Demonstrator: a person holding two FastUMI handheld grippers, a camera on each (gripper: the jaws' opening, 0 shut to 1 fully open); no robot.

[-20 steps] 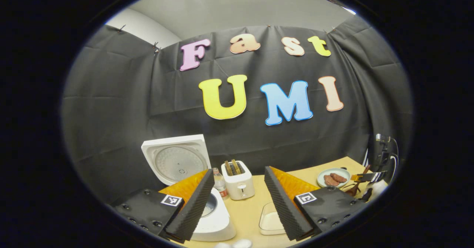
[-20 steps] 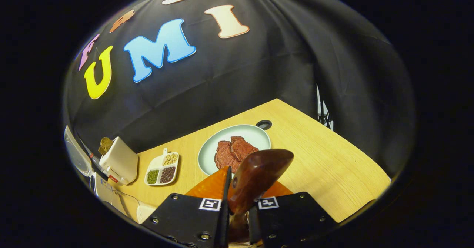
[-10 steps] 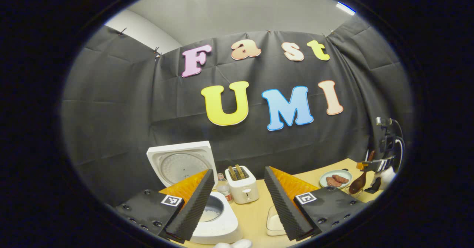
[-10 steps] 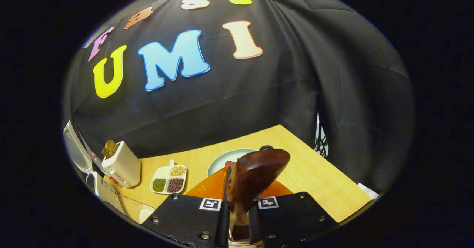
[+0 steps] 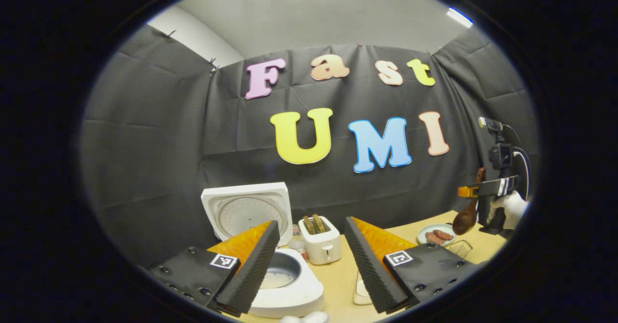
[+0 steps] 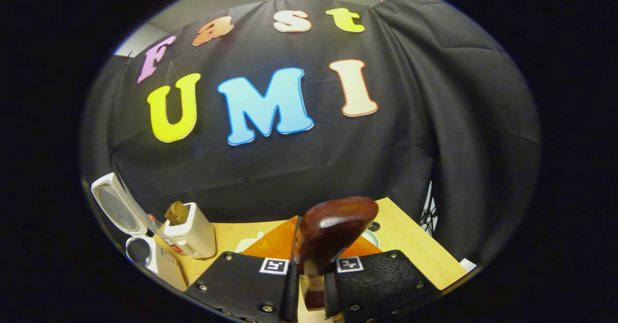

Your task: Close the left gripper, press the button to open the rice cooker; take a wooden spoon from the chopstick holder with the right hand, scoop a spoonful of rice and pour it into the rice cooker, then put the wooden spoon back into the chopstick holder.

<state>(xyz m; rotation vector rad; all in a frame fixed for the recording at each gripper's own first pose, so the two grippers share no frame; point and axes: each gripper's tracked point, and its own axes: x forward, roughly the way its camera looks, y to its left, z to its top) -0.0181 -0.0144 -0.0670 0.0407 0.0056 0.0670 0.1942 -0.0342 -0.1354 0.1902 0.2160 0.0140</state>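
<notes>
In the left gripper view, the rice cooker stands with its lid up, so I judge the button step is done. The left gripper is wide open and holds nothing; the cooker's pot sits just behind its left finger, and something pale lies at the bottom of the pot. The toaster is just to the right of the cooker. Far to the right of the cooker, the right gripper is raised above the table and carries the wooden spoon, with the bowl of the spoon hanging down. A wire holder stands on the table below the spoon; I think it is the chopstick holder, but it is small. A plate with brown food is beside it.

In the right gripper view, the right gripper is closed tight on the handle of the wooden spoon. The spoon is dark red-brown, glossy and smooth, and no rice is seen on it. The open rice cooker is far to the left of the spoon, with the toaster to the right of the cooker.

The step in hand seems to be taking the spoon out. The next move calls for bringing it to the rice and turning the bowl of the spoon to scoop; I cannot tell surely where the rice container is.
</notes>
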